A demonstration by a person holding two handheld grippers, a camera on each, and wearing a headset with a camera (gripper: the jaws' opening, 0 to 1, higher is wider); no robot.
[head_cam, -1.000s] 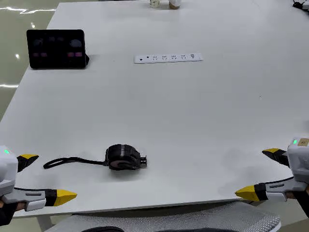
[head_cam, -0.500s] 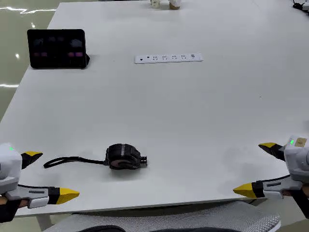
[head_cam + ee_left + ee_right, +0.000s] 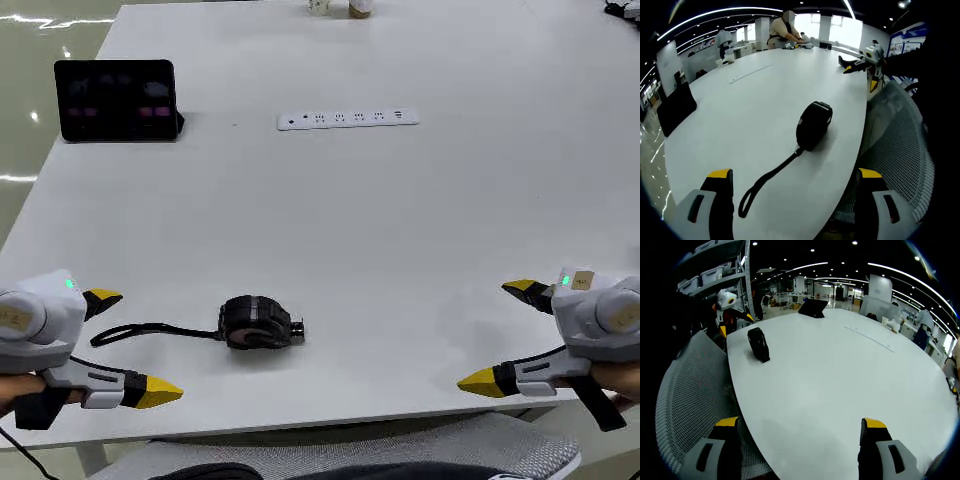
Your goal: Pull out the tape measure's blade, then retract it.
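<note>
The black tape measure (image 3: 257, 323) lies on the white table (image 3: 400, 230), lower left of the head view, its strap (image 3: 150, 330) trailing leftward; the left gripper (image 3: 135, 344), bottom left, gapes wide, holding nothing; the right gripper (image 3: 497, 335), lower right, is likewise spread and empty.

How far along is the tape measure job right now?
Nothing looks done. The tape measure lies on the table with its blade in and its strap trailing toward the left gripper. In hand: nothing; the left gripper and the right gripper hover at the near edge, jaws open, both apart from it. Left to do: grip the case, pull the blade out, then let it retract.
</note>
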